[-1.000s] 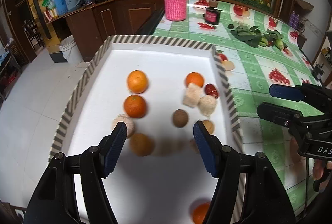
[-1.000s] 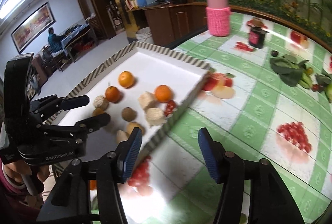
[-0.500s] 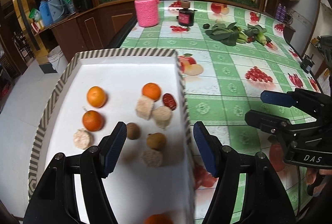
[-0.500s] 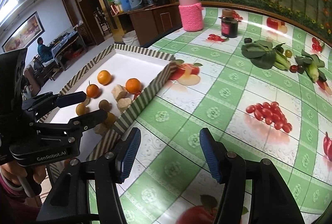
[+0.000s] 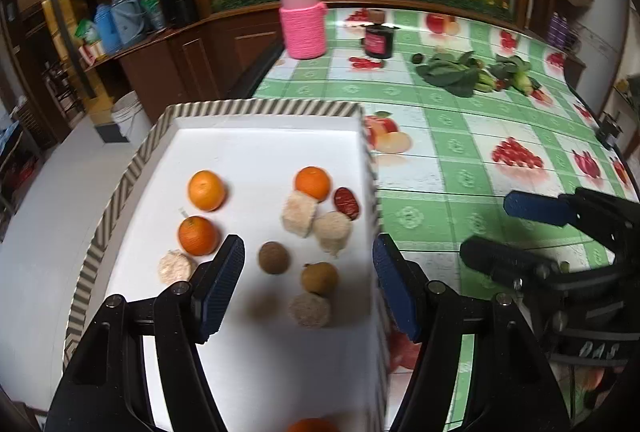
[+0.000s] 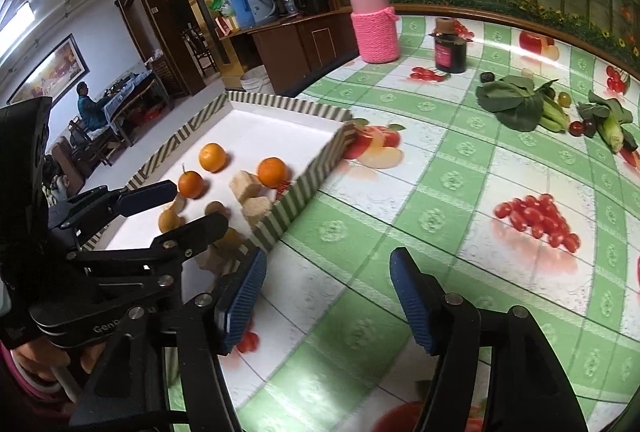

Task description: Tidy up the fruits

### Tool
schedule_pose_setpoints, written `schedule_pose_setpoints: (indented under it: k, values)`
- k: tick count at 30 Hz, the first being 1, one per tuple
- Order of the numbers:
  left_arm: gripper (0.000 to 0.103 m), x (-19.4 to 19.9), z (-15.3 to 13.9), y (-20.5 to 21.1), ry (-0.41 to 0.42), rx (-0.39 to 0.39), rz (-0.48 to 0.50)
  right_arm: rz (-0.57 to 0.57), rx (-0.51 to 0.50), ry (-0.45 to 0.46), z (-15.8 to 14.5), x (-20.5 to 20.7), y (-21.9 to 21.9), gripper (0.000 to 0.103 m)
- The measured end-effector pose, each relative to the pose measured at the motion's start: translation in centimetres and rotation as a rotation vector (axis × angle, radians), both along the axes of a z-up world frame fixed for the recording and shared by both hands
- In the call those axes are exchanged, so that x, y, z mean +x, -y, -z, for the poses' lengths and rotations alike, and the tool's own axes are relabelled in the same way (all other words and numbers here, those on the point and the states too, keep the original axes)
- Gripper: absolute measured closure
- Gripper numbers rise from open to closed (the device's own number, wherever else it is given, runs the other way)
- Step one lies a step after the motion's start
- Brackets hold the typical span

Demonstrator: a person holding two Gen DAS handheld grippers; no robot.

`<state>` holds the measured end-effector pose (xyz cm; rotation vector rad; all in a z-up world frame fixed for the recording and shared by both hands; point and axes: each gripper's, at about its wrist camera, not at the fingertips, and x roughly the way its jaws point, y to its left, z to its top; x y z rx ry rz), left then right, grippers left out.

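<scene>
The left tongs (image 5: pixel 306 286) are hovering open and empty over the striped-rim tray (image 5: pixel 256 110), where the fruits are lying loose: three oranges (image 5: pixel 207 190), brown longan-like fruits (image 5: pixel 273 257), a red date (image 5: pixel 346 201) and pale fibrous chunks (image 5: pixel 298 213). The right tongs (image 6: pixel 326 298), whose jaws have just been opening, are hanging empty over the worktop (image 6: pixel 460 192) beside the tray. The oranges are probably firm and prone to rolling, best pinched across the middle; the pale chunks look crumbly. The tray's raised rim is limiting sideways approach, while the worktop to the right is offering open room.
</scene>
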<state>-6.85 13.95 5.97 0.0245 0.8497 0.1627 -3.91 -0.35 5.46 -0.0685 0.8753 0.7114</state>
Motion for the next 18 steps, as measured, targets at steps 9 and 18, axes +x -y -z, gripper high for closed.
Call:
schedule_pose_setpoints:
  k: [9, 18]
  values:
    - [0.022, -1.3, 0.5, -2.0, 0.042, 0.005, -0.086, -0.008, -0.026, 0.003, 0.7, -0.6, -2.3, 0.03]
    - [0.021, -2.4, 0.0, -4.0, 0.094, -0.012, -0.141, -0.024, -0.063, 0.001, 1.0, -1.0, -3.6, 0.029]
